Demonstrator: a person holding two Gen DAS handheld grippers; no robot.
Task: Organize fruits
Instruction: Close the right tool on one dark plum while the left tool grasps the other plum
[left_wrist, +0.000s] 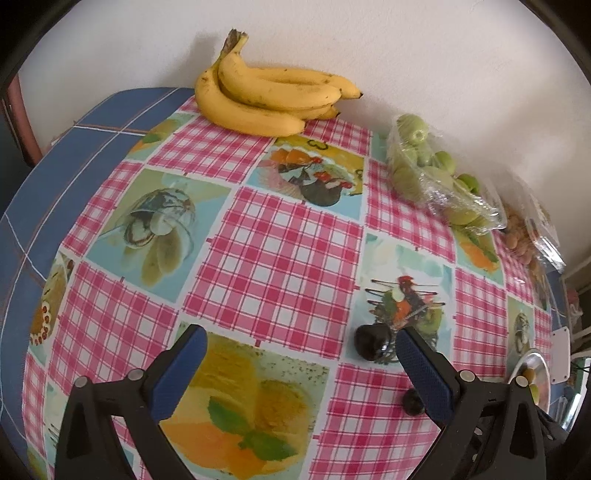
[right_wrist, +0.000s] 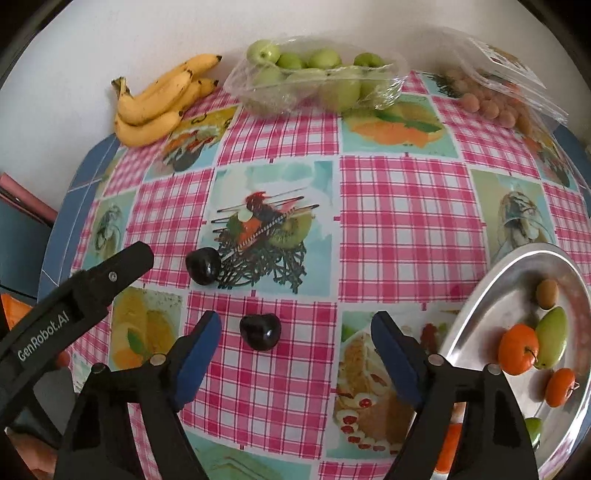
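Two dark, glossy plum-like fruits lie on the checked tablecloth. One dark fruit (right_wrist: 259, 330) sits between the fingers of my right gripper (right_wrist: 295, 321), nearer the left pad; neither pad touches it, so the jaws stand open. The second dark fruit (left_wrist: 371, 341) rests just inside the right fingertip of my open left gripper (left_wrist: 299, 339), and also shows as the farther fruit (right_wrist: 203, 266) beside the left gripper (right_wrist: 136, 258). The nearer fruit (left_wrist: 413, 402) is half hidden behind that finger. A metal tray (right_wrist: 480, 295) at the right holds two oranges, a green fruit and a small brown one.
Against the wall lie a bunch of bananas (right_wrist: 155, 103), a clear bag of green fruits (right_wrist: 314, 81) and a bag of small brownish fruits (right_wrist: 491, 103). The blue table edge (left_wrist: 48, 177) drops off on the left. The tray (left_wrist: 532, 365) lies at the table's right end.
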